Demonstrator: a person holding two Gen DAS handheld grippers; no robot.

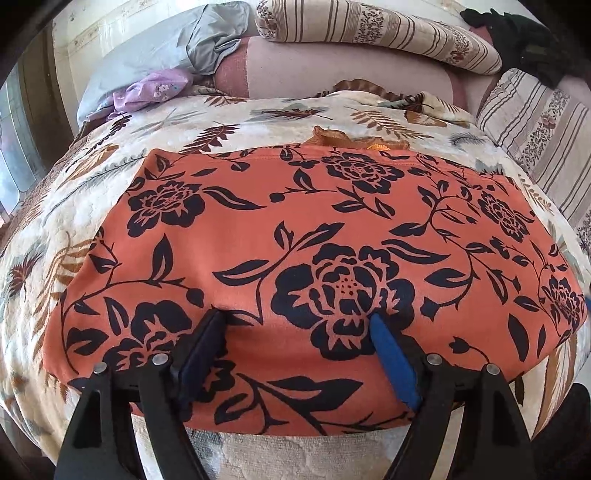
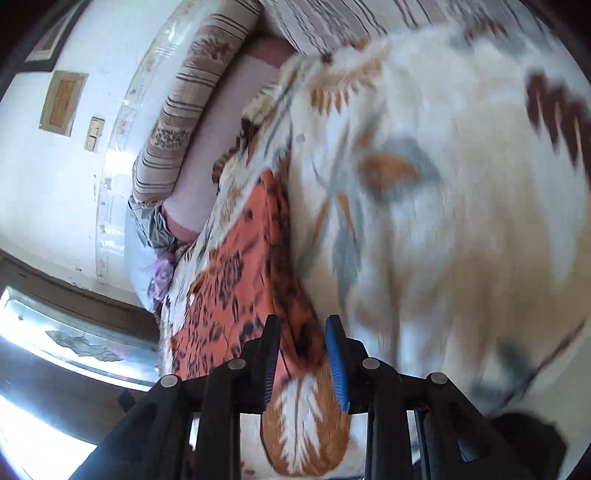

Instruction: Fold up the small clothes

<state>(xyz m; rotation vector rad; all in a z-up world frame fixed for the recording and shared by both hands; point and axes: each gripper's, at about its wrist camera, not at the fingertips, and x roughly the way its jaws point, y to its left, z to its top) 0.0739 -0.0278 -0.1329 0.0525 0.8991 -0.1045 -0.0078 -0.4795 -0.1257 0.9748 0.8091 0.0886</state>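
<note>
While the left tool [image 1: 297, 314] gapes over the garment [image 1: 295, 236], blur obscures the right tool's [image 2: 301, 321] grip.

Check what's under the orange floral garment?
The orange floral garment lies flat on a cream leaf-print blanket, which shows all around it. An orange scrap peeks past its far edge. Anything directly beneath is covered.

Garment [image 1: 314, 236]: orange w/ black floral print. Blanket [image 1: 229, 122]: cream w/ brown, grey, orange leaves. Pillows [image 1: 388, 29]: beige/brown stripes w/ floral bands. Finger pads [image 1: 395, 362]: blue.
</note>
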